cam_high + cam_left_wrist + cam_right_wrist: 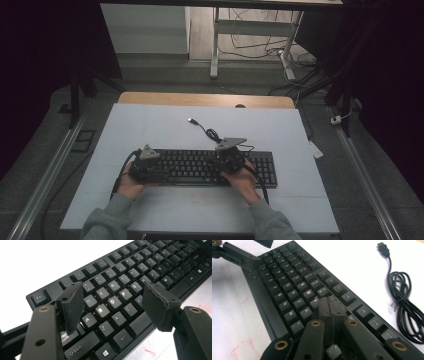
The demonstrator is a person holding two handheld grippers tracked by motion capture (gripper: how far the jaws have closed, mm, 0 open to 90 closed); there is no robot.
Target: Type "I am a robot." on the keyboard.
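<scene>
I am holding both grippers low over the black keyboard (210,167), which is lying across the white mat (150,125) at about 6 o'clock of its centre, likely so each can work its own half. My left gripper (112,302) is hovering with its jaws spread wide over the A-to-V keys, gripping nothing. My right gripper (330,308) is resting with its jaws pressed together, tips down among the keys just past K; whether a keycap sits between them I cannot tell. The gripper views are giving me key legends the high view blurs. The high view is showing the USB cable (207,131) trailing toward 12 o'clock, unplugged.
</scene>
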